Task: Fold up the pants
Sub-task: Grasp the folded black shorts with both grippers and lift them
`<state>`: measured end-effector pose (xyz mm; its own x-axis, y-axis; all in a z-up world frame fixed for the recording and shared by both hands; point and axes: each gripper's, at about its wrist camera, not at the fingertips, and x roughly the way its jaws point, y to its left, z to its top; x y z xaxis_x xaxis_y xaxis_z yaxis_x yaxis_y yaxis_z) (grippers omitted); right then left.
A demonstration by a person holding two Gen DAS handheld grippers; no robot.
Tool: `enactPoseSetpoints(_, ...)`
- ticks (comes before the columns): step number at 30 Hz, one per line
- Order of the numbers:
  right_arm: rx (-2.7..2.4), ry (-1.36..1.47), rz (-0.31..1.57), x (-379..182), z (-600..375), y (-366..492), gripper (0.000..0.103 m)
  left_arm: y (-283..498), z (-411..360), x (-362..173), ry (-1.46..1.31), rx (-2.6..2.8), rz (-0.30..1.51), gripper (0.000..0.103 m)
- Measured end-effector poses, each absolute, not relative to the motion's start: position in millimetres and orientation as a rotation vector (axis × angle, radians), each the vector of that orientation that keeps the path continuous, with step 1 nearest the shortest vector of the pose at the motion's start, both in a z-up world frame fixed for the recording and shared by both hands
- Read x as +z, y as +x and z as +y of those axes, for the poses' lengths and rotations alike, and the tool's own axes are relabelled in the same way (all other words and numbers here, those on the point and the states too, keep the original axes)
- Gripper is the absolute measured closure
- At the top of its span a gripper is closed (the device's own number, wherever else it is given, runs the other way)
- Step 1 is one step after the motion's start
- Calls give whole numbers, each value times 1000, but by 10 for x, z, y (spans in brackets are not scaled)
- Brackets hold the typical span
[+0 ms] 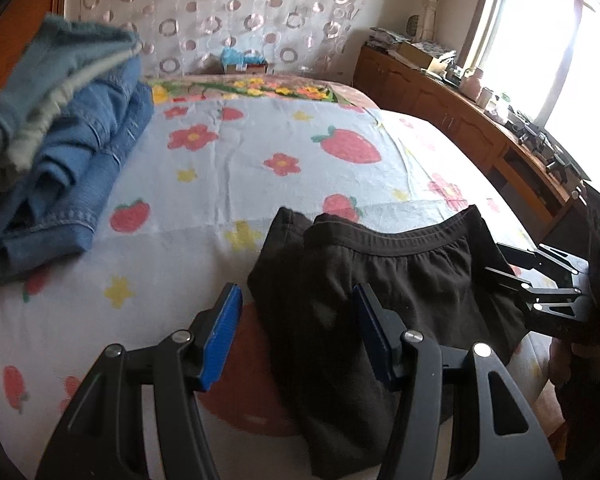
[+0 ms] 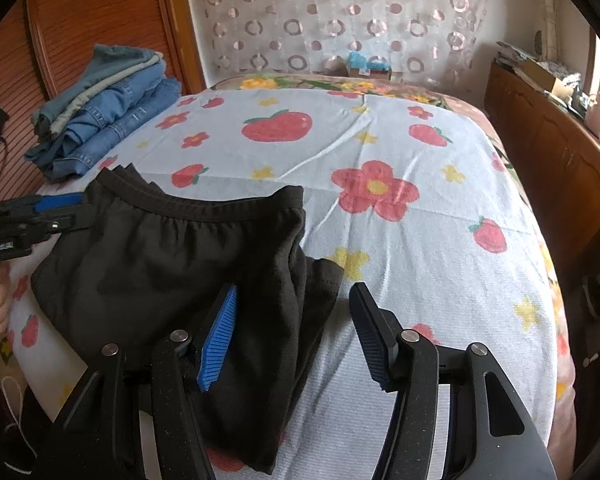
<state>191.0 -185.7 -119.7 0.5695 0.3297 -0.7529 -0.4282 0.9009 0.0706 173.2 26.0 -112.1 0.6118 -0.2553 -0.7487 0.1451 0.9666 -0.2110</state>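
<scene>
Pants [image 1: 380, 280] lie folded on the bed [image 1: 220, 184] near the jeans [image 1: 80, 168]; left gripper [image 1: 296, 336] and right gripper [image 2: 296, 332] stand apart, gripping nothing, apparently ready for another fold.

- Home bedroom.
- Bed [image 2: 380, 128] fills the space ahead of the tongs, covered in a strawberry-and-flower print sheet [image 1: 236, 168].
- Stack of folded jeans [image 1: 80, 160] on the bed, far left of the tongs.
- Sheer curtain with ring pattern [image 2: 332, 16] hangs beyond the bed's far end.
- Low wooden cabinet run [image 1: 452, 120] along the right wall, top cluttered with boxes and small jars.
- Bright window [image 1: 540, 40] above that cabinet.
- Slatted wooden door [image 2: 88, 20] at far left.
</scene>
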Motion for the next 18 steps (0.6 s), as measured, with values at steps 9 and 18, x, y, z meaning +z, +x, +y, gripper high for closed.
enactPoseSetpoints(9,488,-121,857,-1195,-1833,1907,69,1768,387,-1183,-265,-299,898,61)
enactPoseSetpoints(18,535,-107,841,-1152,-1795,1826,93,1703,316,-1110,-221,-301,859,94)
